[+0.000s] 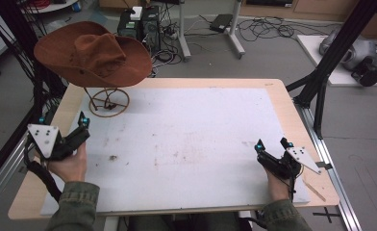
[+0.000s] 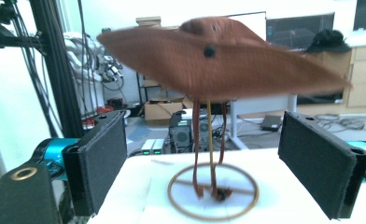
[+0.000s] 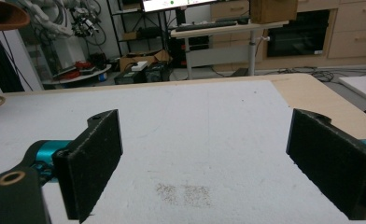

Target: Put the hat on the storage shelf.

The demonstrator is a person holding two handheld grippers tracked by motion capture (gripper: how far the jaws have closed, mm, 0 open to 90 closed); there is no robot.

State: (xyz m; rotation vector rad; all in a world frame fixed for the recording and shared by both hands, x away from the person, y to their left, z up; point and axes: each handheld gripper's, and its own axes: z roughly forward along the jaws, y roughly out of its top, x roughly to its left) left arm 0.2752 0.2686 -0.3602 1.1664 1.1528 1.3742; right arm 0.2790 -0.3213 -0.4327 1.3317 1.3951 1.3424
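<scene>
Counter (image 1: 278, 103) wooden, white mat (image 1: 191, 139) covering most of top, faint stains near middle. Brown wide-brim hat (image 1: 93, 54) perched on wire stand (image 1: 108, 102) at far left corner of mat. My left tool (image 1: 64, 129) near left edge, jaws apart, aimed at stand. My right tool (image 1: 272, 146) near right edge, jaws apart, nothing between them.

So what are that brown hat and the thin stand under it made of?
The hat looks like suede or felted leather: matte rusty brown, soft, wavy brim with scuffed, worn patches. I can't tell which for sure. The stand seems to be thin metal wire with a coppery-gold finish: a slim upright rod rising from a ring base on the white table cover, showing a slight sheen in the left gripper view.
</scene>
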